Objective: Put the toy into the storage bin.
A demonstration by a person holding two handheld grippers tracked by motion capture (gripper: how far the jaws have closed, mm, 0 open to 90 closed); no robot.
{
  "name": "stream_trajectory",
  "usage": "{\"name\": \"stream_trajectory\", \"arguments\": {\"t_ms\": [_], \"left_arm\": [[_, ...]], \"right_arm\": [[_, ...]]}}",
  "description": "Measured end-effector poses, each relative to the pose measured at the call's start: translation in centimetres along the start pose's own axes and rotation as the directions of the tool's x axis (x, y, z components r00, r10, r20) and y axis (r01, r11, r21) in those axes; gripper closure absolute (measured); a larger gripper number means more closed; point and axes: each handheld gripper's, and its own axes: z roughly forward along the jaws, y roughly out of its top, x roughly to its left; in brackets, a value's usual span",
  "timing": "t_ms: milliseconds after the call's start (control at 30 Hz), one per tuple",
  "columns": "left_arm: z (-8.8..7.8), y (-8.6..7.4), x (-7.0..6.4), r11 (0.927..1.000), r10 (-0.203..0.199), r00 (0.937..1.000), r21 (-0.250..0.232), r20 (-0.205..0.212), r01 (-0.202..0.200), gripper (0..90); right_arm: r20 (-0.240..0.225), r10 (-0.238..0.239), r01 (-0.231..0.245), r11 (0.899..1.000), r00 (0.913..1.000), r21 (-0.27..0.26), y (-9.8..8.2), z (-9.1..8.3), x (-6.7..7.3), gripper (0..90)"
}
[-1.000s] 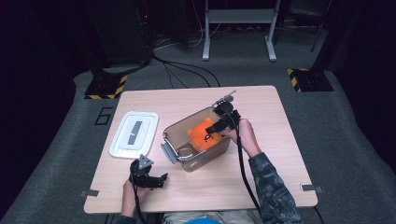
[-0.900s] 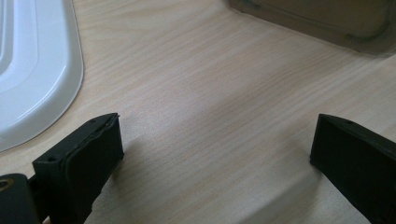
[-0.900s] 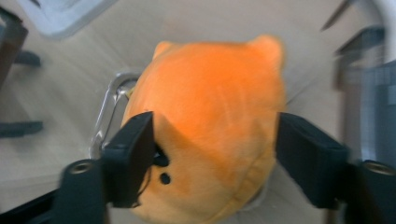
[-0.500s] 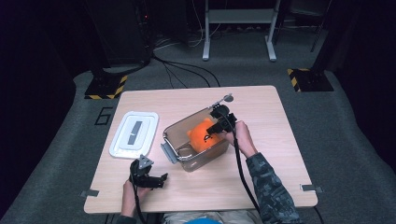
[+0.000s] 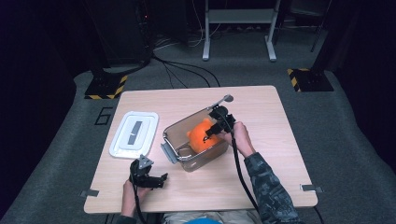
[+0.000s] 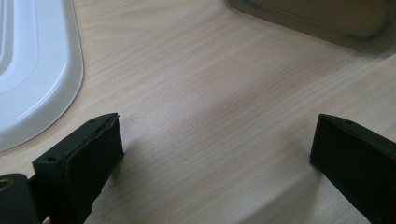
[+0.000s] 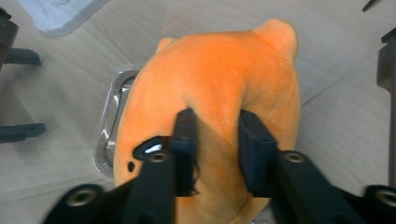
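An orange plush toy (image 5: 200, 137) (image 7: 219, 70) sits inside a clear plastic bin (image 5: 173, 132) at the middle of the table. My right gripper (image 5: 208, 134) (image 7: 217, 117) reaches down into the bin from its right side. Its jaws are shut on a pinched fold of the toy's back. Near the table's front left, my left gripper (image 5: 162, 179) (image 6: 219, 126) rests low over the bare wood. Its jaws are spread open with nothing between them.
A white lid (image 5: 134, 133) (image 6: 32, 70) lies flat left of the bin, close to the left gripper. The bin's grey clip handle (image 5: 168, 153) sticks out toward the front. Bare wood (image 5: 280, 154) runs right of the bin. Cables trail from both grippers.
The right hand has edged slightly left over the bin, staying at the plush toy. The left gripper has kept still.
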Motion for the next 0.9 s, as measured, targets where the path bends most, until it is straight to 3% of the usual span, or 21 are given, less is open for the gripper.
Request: {"name": "stream_trajectory", "arguments": {"t_ms": [167,367,567,733,800,833,867,900], "left_arm": [[0.0,0.0,0.0,1.0,0.001,1.0,0.0,0.0,-0.001,2.1],[0.0,0.0,0.0,1.0,0.0,1.0,-0.001,-0.001,0.0,2.1],[0.0,0.0,0.0,1.0,0.001,1.0,0.0,0.0,-0.001,2.1],[0.0,0.0,0.0,1.0,0.0,1.0,-0.001,-0.001,0.0,2.1],[0.0,0.0,0.0,1.0,0.0,1.0,0.0,0.0,0.0,2.1],[0.0,0.0,0.0,1.0,0.0,1.0,0.0,0.0,0.0,2.1],[0.0,0.0,0.0,1.0,0.0,1.0,0.0,0.0,0.0,2.1],[0.0,0.0,0.0,1.0,0.0,1.0,0.0,0.0,0.0,2.1]], "right_arm": [[0.01,-0.017,0.018,0.999,0.9998,-0.03,0.0,-0.8,0.1,83.7],[0.032,-0.042,0.044,0.998,0.9986,-0.046,0.2,-1.4,0.5,85.9],[0.091,-0.066,0.072,0.996,0.9937,-0.055,0.4,-2.0,1.1,85.7],[0.091,-0.058,0.062,0.997,0.9941,-0.044,0.2,-1.5,0.7,82.0],[0.082,-0.051,0.055,0.997,0.9953,-0.048,0.2,-1.6,0.6,72.9],[0.082,-0.051,0.055,0.997,0.9953,-0.048,0.2,-1.6,0.6,72.9],[0.069,-0.047,0.051,0.997,0.9965,-0.057,0.2,-1.8,0.5,63.6],[0.069,-0.047,0.051,0.997,0.9965,-0.057,0.2,-1.8,0.5,63.6]]}}
